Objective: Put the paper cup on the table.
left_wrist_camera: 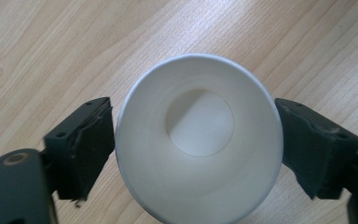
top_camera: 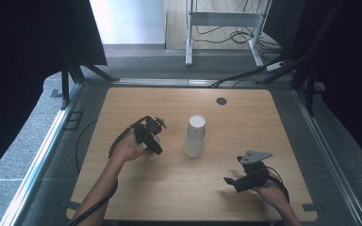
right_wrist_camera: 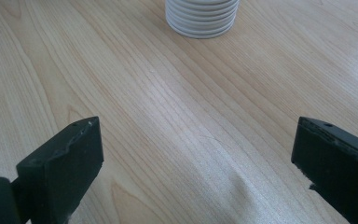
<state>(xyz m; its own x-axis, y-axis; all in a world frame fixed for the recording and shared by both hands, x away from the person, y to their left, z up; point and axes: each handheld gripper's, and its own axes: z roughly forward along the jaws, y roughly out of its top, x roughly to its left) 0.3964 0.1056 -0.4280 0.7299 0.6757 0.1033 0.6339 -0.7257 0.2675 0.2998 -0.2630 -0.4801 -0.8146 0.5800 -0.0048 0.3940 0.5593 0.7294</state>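
The wooden table carries one stack of white paper cups, upside down near its middle; its ribbed rims also show at the top of the right gripper view, where I count about eight rims, though the exact number is hard to tell. One single paper cup stands upright, mouth up, left of the stack and apart from it; the left gripper has its jaws on both sides of it, at the wall or a hair off it, and I cannot tell if they press. The right gripper waits near the front right with jaws spread wide, holding nothing. I judge the step to be separating cups from the stack; next the single cup must be either released or firmly gripped.
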